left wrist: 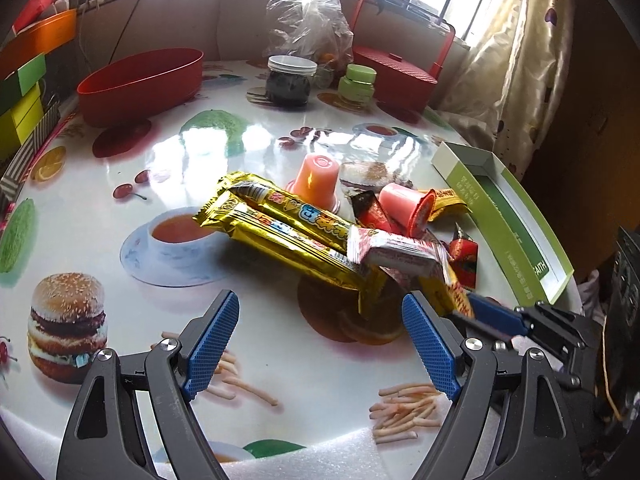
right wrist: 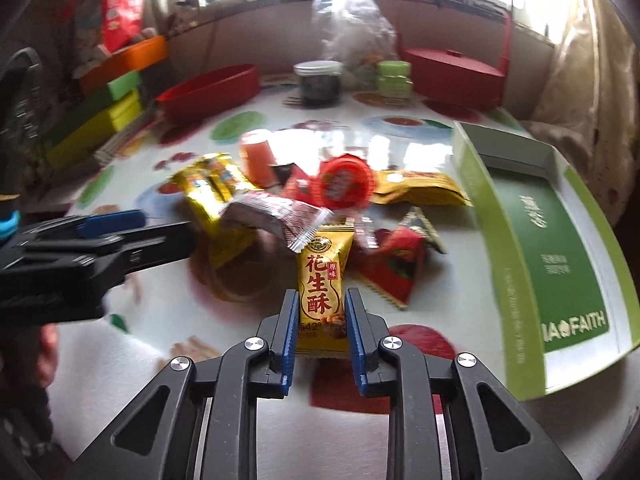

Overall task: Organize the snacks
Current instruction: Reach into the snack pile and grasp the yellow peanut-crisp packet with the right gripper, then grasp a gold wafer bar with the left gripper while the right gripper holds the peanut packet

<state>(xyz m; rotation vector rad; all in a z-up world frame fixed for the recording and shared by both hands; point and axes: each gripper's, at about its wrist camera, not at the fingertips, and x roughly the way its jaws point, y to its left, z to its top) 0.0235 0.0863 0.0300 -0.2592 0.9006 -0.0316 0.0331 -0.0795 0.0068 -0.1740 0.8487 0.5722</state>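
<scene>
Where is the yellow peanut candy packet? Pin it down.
In the right wrist view the yellow peanut candy packet stands low at centre, pinched in the right hand-held gripper, just in front of the snack pile, left of the green box lid.

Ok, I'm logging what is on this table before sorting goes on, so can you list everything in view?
yellow peanut candy packet: one, yellow, between the right gripper's pads
gold snack bars: two, gold, left of the pile
jelly cups: two, pink, one upside down, one on its side
white-red packet: one, on top of the pile
red packets: a few, right of the pile
green tray box: one, green and white, right table edge
red bowl: one, far left
dark jar: one, white lid, far middle
green jar: one, beside the dark jar
plastic bag: one, clear, behind the jars
red basket: one, far right
left gripper: open, empty
right gripper: shut on the packet
</scene>
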